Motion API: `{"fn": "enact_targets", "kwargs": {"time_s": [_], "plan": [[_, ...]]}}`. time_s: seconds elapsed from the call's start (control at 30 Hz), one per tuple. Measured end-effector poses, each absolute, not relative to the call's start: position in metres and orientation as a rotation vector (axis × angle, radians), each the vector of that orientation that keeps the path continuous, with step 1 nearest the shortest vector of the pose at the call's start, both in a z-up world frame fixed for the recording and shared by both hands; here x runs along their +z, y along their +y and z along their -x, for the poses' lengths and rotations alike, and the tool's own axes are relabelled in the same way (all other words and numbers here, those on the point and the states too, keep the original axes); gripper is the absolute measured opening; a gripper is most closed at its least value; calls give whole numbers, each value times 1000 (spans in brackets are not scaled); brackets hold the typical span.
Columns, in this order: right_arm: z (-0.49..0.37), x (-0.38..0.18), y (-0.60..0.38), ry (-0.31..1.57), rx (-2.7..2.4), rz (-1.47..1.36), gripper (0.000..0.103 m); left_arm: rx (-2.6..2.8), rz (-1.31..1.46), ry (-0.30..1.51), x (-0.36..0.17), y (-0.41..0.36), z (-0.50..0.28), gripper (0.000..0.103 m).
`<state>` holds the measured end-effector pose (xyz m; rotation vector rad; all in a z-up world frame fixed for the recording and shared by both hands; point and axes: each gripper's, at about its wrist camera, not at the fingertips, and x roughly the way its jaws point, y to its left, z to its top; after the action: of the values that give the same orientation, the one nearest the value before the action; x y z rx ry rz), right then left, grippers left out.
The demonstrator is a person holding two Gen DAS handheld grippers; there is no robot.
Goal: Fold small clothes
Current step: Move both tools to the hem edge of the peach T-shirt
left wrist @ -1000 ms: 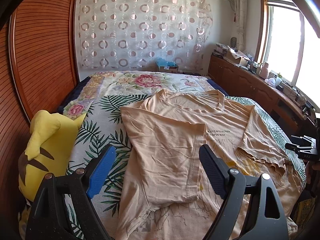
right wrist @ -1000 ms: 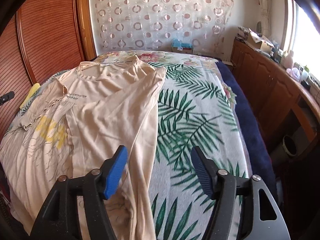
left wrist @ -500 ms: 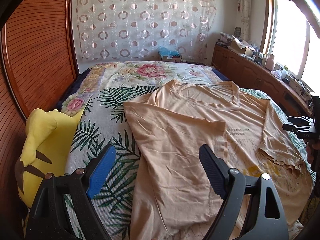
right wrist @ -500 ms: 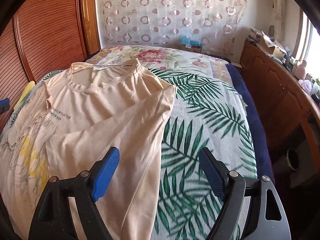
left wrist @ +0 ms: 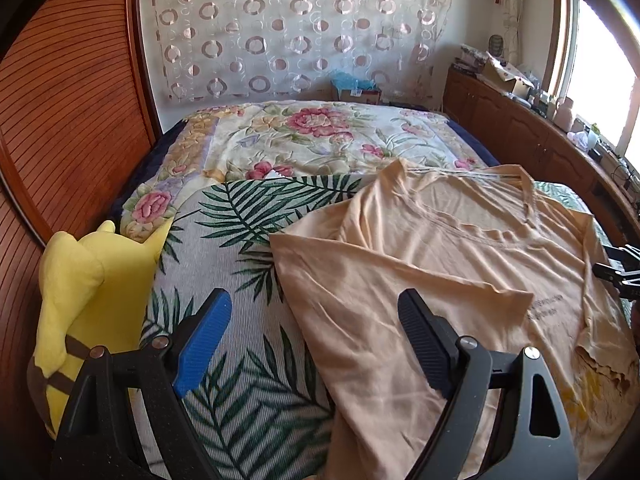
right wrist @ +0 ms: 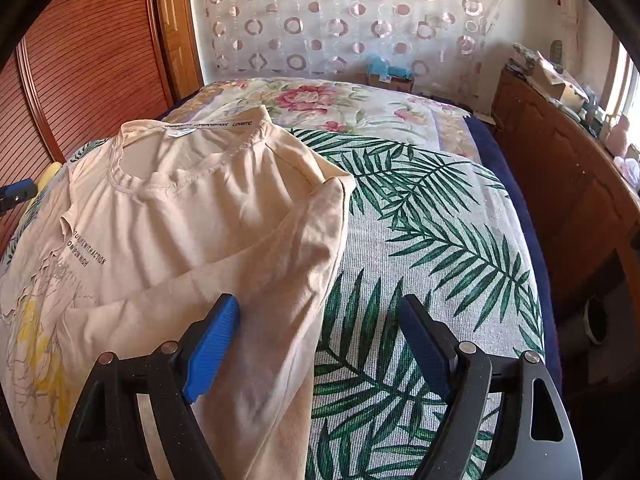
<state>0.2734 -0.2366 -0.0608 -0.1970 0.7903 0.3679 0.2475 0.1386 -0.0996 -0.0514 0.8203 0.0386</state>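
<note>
Both your tongs have slid up the bed toward the collar, the right tongs [right wrist: 318,350] just widening, the left tongs [left wrist: 314,344] also apart and empty, over the peach cotton T-shirt [left wrist: 420,280] lying mid-frame, sides folded in; next, I judge, pinch its shoulders.

peach t-shirt [left wrist: 420,280] on green palm-leaf bedspread [left wrist: 240,248]; yellow plush toy [left wrist: 88,280]; blue-padded tongs [left wrist: 316,344].

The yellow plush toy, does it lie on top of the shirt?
No, the yellow plush toy sits at the bed's edge, apart from the shirt.
</note>
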Motion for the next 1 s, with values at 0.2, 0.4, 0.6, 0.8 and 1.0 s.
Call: {"fn": "enact_targets", "kwargs": {"time_s": [0.2,0.4,0.6,0.8,1.0], "plan": [[-274,-62,-235,789,360,204,84,48,38,869,-116,144,-269,86],[-274,-63,-236,789,358,206,86,25,50,900,-123,144,-275,86],[-275,-62,-238,792,372,194,86,11,32,919,-124,139,-278,97],[-292,-55,-231,802,407,273,76,-34,13,929,-120,140,-283,89],[-311,-54,-227,784,464,270,41,-94,49,927,-114,155,-297,63]]}}
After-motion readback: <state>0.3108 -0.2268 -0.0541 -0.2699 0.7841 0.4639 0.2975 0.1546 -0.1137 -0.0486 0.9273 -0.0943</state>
